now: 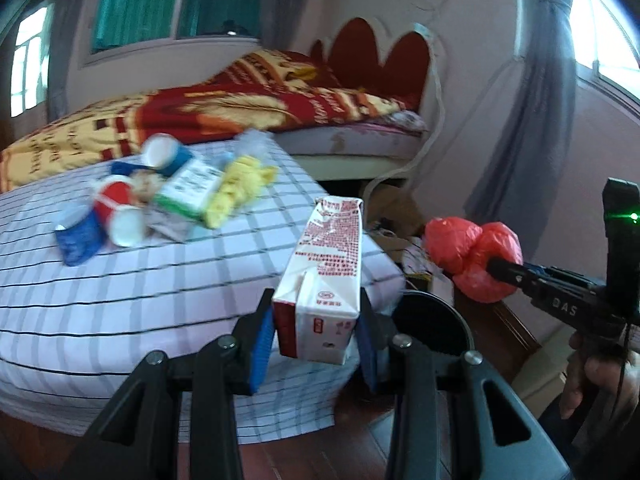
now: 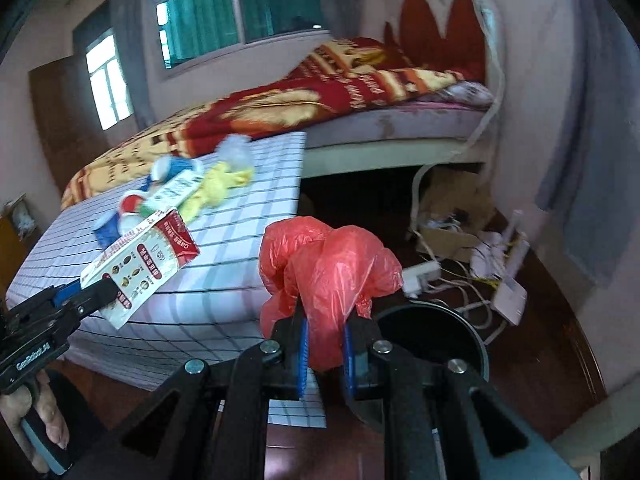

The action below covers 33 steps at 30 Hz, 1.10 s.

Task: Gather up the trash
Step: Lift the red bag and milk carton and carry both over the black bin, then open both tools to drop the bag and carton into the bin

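Left wrist view: left gripper (image 1: 316, 340) clamped on a red-and-white drink carton (image 1: 326, 276), beside a black bin (image 1: 432, 320); more litter (image 1: 160, 196) heaped on the checked tablecloth (image 1: 120, 300).

Right wrist view: right gripper (image 2: 325, 354) clamped on a crumpled red plastic bag (image 2: 328, 276), just left of the bin (image 2: 436, 332).

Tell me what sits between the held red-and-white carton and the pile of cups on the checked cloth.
Only bare white checked cloth, seen in the left wrist view, separates the red-and-white carton from the pile of cups.
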Motion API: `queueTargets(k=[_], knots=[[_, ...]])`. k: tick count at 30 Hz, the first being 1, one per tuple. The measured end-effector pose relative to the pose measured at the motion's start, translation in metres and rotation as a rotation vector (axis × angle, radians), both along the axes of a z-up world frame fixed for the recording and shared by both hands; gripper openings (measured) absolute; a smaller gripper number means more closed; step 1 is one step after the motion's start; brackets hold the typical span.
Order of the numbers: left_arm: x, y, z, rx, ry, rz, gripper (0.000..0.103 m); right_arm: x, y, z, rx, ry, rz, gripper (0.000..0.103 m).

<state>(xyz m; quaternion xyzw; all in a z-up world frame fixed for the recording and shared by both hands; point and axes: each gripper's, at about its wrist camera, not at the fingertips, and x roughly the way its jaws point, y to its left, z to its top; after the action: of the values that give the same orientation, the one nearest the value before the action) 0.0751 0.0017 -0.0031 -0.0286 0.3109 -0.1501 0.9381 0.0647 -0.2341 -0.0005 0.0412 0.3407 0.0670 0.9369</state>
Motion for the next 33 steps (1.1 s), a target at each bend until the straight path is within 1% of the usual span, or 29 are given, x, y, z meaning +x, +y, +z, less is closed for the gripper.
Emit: queueTargets(k=[8, 14, 18, 21, 27, 28, 29, 30, 31, 32, 33], knots=[[-0.004, -0.075, -0.025, 0.005, 0.054, -0.152, 0.038, -0.016, -0.06, -0.029, 0.004, 0.066, -0.124, 0.015], [0.004, -0.117, -0.055, 0.022, 0.123, -0.203, 0.038, -0.018, -0.092, -0.061, 0.006, 0.141, -0.161, 0.015], [0.015, -0.14, -0.078, 0.045, 0.175, -0.22, 0.038, -0.009, -0.107, -0.087, -0.001, 0.198, -0.157, 0.015], [0.026, -0.152, -0.093, 0.059, 0.208, -0.215, 0.038, -0.001, -0.115, -0.108, -0.002, 0.236, -0.139, 0.015], [0.04, -0.165, -0.118, 0.051, 0.272, -0.204, 0.039, 0.022, -0.119, -0.154, 0.021, 0.314, -0.082, 0.015], [0.042, -0.166, -0.124, 0.04, 0.287, -0.207, 0.043, 0.025, -0.119, -0.161, 0.021, 0.326, -0.074, 0.016], [0.045, -0.167, -0.13, 0.04, 0.307, -0.195, 0.061, 0.029, -0.118, -0.169, 0.01, 0.342, -0.07, 0.02], [0.047, -0.166, -0.134, 0.046, 0.319, -0.173, 0.074, 0.034, -0.12, -0.181, -0.023, 0.38, -0.086, 0.041], [0.047, -0.164, -0.137, 0.046, 0.325, -0.15, 0.088, 0.036, -0.122, -0.188, -0.053, 0.401, -0.109, 0.077], [0.045, -0.161, -0.139, 0.043, 0.323, -0.131, 0.091, 0.037, -0.124, -0.193, -0.074, 0.41, -0.126, 0.089], [0.044, -0.158, -0.14, 0.047, 0.325, -0.119, 0.092, 0.037, -0.128, -0.198, -0.085, 0.424, -0.141, 0.097]])
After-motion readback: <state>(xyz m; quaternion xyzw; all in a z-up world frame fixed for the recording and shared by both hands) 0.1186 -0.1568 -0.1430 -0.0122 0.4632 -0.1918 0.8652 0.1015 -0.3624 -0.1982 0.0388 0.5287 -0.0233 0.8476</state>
